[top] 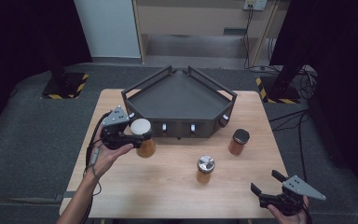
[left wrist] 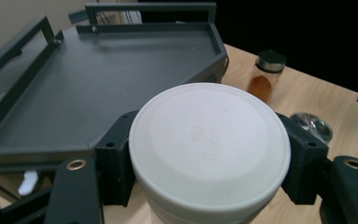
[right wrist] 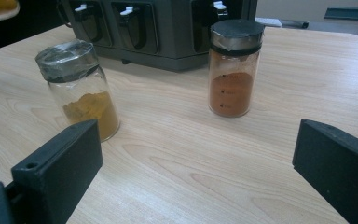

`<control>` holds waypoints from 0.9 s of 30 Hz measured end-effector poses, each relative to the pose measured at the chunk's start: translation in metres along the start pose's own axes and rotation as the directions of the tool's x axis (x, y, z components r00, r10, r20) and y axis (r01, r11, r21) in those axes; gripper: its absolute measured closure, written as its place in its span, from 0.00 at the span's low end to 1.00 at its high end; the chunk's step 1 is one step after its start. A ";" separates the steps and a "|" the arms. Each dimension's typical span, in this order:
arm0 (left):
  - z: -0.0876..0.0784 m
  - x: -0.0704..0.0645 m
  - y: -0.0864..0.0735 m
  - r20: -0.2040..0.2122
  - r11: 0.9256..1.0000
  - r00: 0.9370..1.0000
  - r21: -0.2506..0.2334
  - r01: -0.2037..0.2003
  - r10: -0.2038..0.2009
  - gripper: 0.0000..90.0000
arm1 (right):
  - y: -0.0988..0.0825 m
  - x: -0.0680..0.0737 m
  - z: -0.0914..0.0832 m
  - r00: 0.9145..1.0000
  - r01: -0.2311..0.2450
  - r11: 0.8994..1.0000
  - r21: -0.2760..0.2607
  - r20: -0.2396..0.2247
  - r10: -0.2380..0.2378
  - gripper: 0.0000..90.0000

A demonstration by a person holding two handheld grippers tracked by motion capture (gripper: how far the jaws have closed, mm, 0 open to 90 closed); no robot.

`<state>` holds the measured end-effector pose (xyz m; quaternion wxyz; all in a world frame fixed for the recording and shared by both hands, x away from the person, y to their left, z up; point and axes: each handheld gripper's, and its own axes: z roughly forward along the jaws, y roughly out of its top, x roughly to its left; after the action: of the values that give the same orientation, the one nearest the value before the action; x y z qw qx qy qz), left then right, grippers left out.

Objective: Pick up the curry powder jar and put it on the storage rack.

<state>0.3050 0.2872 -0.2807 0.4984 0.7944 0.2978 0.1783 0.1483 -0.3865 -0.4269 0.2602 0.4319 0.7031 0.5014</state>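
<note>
Lower right of the high view: right gripper [top: 264, 183], jaws spread wide, nothing between them, above the counter [top: 168, 186]. Centre: silver-lidded jar [top: 205, 169] and black-lidded jar [top: 238, 141], standing apart. Centre left: left gripper [top: 142, 135] clamped on white-lidded jar [top: 143, 137], just before dark tray [top: 179, 100].

white-lidded jar [left wrist: 209, 149] body hidden under lid, cut off below

Two jars [top: 206, 168] [top: 238, 141] on table [top: 168, 186], before tray [top: 179, 95].
</note>
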 end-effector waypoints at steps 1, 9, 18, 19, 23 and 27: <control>0.000 0.000 0.005 -0.002 1.000 1.000 0.001 0.000 0.000 0.36 | 0.000 0.000 0.000 1.000 -0.002 1.000 0.002 -0.001 0.002 0.01; 0.006 0.005 0.042 -0.010 1.000 1.000 0.003 -0.003 0.003 0.36 | 0.000 0.000 0.000 1.000 0.002 1.000 0.003 -0.002 -0.002 0.02; 0.021 0.017 0.074 -0.055 1.000 0.998 0.006 0.021 -0.021 0.36 | 0.000 0.000 0.001 1.000 0.005 1.000 0.005 -0.006 -0.005 0.02; 0.023 0.018 0.076 -0.064 1.000 0.998 0.007 0.022 -0.022 0.36 | 0.000 0.000 0.001 1.000 0.003 1.000 0.006 -0.006 -0.003 0.02; 0.032 0.021 0.089 -0.109 0.999 0.994 0.031 0.022 -0.019 0.36 | 0.000 0.000 0.001 1.000 0.001 1.000 0.007 -0.008 -0.001 0.02; 0.042 0.025 0.100 -0.144 0.999 0.989 0.038 0.034 -0.028 0.36 | 0.001 0.000 0.002 1.000 0.002 1.000 0.010 -0.010 -0.002 0.02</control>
<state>0.3776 0.2416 -0.2103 0.4623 0.7848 0.3485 0.2212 0.1501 -0.3859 -0.4268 0.2550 0.4297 0.7074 0.4999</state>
